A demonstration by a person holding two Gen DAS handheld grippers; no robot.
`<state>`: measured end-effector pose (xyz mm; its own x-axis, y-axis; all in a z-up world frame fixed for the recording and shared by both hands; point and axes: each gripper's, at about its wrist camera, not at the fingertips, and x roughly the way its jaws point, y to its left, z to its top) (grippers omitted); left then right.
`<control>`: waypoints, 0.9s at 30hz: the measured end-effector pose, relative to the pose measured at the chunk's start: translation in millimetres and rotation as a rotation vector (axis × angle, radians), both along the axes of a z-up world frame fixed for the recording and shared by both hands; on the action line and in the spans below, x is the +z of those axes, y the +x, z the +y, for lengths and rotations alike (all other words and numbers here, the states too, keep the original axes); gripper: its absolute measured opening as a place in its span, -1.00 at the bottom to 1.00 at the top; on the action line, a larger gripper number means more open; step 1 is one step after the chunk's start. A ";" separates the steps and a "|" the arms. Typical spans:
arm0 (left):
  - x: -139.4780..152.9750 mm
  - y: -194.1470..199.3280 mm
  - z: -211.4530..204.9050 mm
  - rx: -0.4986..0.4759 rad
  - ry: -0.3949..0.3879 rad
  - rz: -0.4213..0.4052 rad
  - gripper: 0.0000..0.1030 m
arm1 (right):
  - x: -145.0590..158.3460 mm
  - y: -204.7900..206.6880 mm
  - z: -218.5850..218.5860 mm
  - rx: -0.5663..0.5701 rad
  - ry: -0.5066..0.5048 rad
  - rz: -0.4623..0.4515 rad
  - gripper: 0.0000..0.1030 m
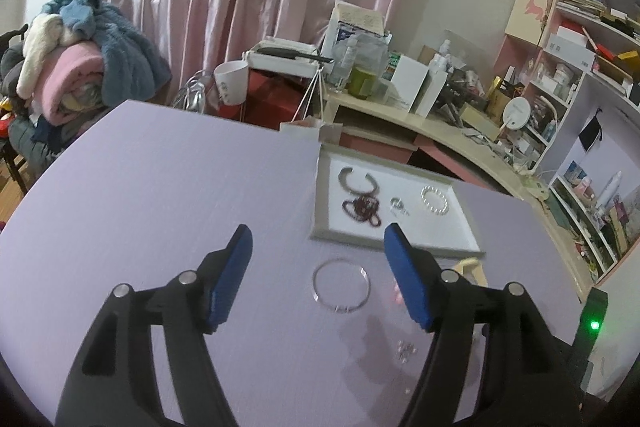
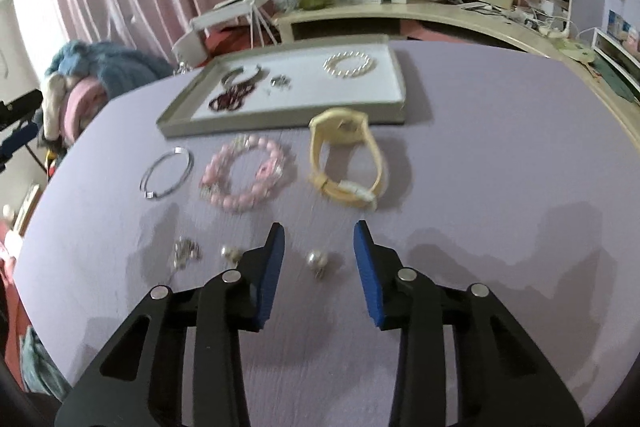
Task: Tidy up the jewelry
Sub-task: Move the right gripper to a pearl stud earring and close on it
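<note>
The grey-rimmed tray (image 2: 288, 125) with its white lining lies on the lilac surface (image 2: 480, 155) and serves as the landmark here. Inside it are a silver cuff (image 2: 242, 73), a dark red bead string (image 2: 232, 98) just in front of the cuff, a small silver piece (image 2: 280, 82) near the middle, and a pearl bracelet (image 2: 349, 64) toward the far right corner. Just in front of the tray's near rim, in a row on the surface, lie a thin silver bangle (image 2: 167, 174), a pink bead bracelet (image 2: 248, 179) and a yellow watch (image 2: 346, 161). Further from the tray, nearer the camera, are a silver cluster (image 2: 187, 251) and two pearl earrings (image 2: 317, 261). The right tool (image 2: 319, 239) has its blue pads apart, with one pearl earring lying between them untouched. The left tool (image 1: 318, 247) stands wider apart, gripping nothing, the silver bangle on the surface between its fingers
</note>
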<state>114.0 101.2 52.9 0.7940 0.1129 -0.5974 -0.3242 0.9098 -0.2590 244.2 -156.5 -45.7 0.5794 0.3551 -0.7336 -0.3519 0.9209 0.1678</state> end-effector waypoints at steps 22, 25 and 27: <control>-7.1 -47.1 -5.8 0.007 0.014 0.024 0.33 | -21.3 0.2 15.7 -0.016 -0.073 0.012 -0.64; -10.8 -45.1 -11.3 -0.011 0.017 0.033 0.33 | -23.2 -1.8 15.5 -0.008 -0.093 0.016 -0.73; -14.5 -41.7 -14.6 -0.026 0.012 0.043 0.34 | -22.7 -5.6 12.2 -0.008 -0.091 0.019 -0.73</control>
<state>72.3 86.6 38.3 0.7705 0.0995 -0.6296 -0.3107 0.9211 -0.2348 238.6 -144.3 -68.4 0.5673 0.2821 -0.7737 -0.3423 0.9353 0.0901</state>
